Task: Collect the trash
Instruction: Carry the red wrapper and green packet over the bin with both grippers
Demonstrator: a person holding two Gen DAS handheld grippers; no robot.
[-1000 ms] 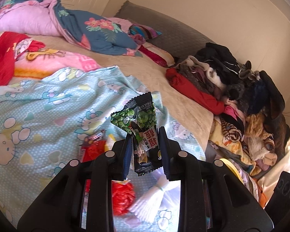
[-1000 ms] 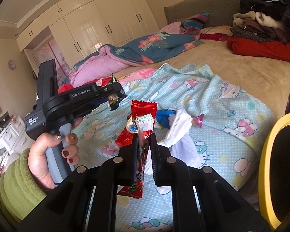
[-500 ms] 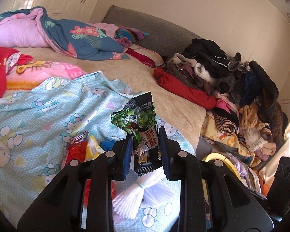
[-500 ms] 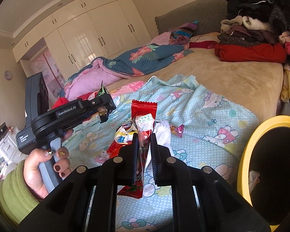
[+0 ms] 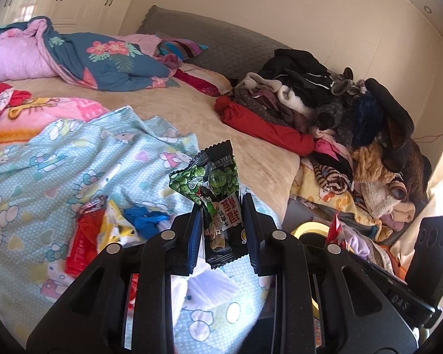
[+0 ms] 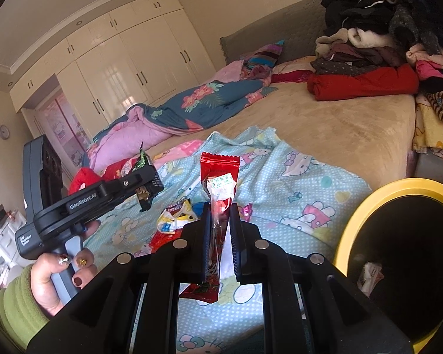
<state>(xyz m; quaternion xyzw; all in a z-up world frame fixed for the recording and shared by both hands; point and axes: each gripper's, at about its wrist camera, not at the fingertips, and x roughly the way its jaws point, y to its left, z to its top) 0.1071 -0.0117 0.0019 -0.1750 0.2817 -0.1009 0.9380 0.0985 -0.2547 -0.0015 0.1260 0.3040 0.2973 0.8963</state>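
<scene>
My left gripper (image 5: 221,206) is shut on a black and green snack packet (image 5: 215,183), held upright above the bed. My right gripper (image 6: 220,209) is shut on a red wrapper (image 6: 220,171) with a white label. The yellow-rimmed trash bin (image 6: 366,206) with a black liner stands beside the bed at lower right of the right wrist view; a scrap lies inside it. The bin rim (image 5: 310,227) peeks out behind the left gripper's right finger. More trash (image 5: 103,230) lies on the blue cartoon sheet (image 5: 44,177): red and yellow wrappers, a blue scrap, white tissue (image 5: 206,286).
A person's hand (image 6: 56,274) in a green sleeve holds the left gripper's handle (image 6: 82,203). A pile of clothes (image 5: 325,112) fills the bed's right side. A floral quilt (image 5: 103,59) and pink bedding lie at the back, white wardrobes (image 6: 127,70) beyond.
Both grippers have carried their packets rightward, towards the bed's edge. The yellow bin now fills more of the right wrist view, and its rim has come into the left wrist view.
</scene>
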